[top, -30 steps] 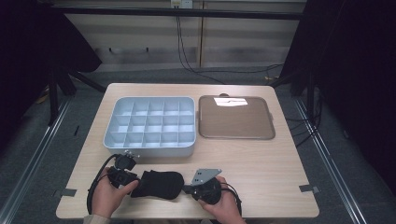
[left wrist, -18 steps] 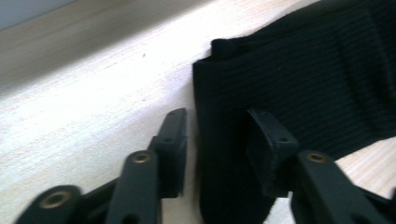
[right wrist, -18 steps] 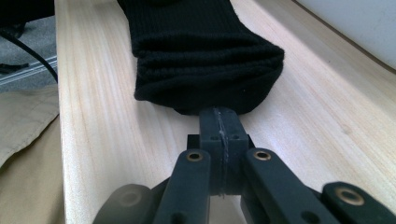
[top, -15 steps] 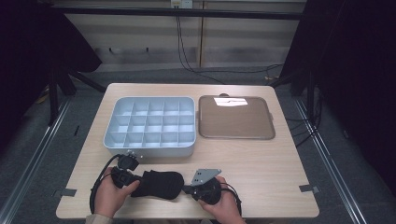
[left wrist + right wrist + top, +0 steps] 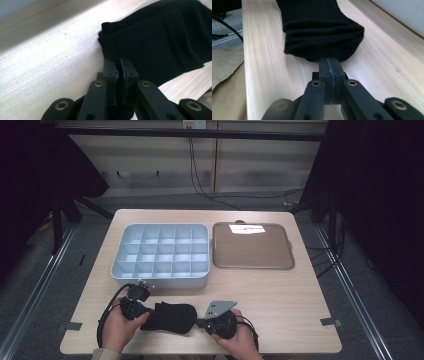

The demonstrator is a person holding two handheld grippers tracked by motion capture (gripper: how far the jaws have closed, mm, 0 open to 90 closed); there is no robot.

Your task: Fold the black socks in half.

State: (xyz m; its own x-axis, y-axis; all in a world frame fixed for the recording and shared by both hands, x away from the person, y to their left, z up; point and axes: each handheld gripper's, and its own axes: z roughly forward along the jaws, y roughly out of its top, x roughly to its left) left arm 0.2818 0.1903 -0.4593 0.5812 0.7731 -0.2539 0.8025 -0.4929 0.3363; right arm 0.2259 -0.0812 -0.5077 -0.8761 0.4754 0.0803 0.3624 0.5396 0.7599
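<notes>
Grey compartment box point(image 5: 161, 255) beside brown tray point(image 5: 252, 246) on wooden table point(image 5: 295, 300).

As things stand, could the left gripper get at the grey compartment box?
Probably not yet: the left gripper has just closed on the black sock, so it is occupied. The compartment box lies just beyond, nothing between.

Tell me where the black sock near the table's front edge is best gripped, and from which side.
Grip the black sock at its two short ends, coming in low and level from either side. It lies flat and folded lengthwise, so only the edges offer something to pinch. The left gripper has just been closing on one edge; the right gripper pinches the thick folded end.
</notes>
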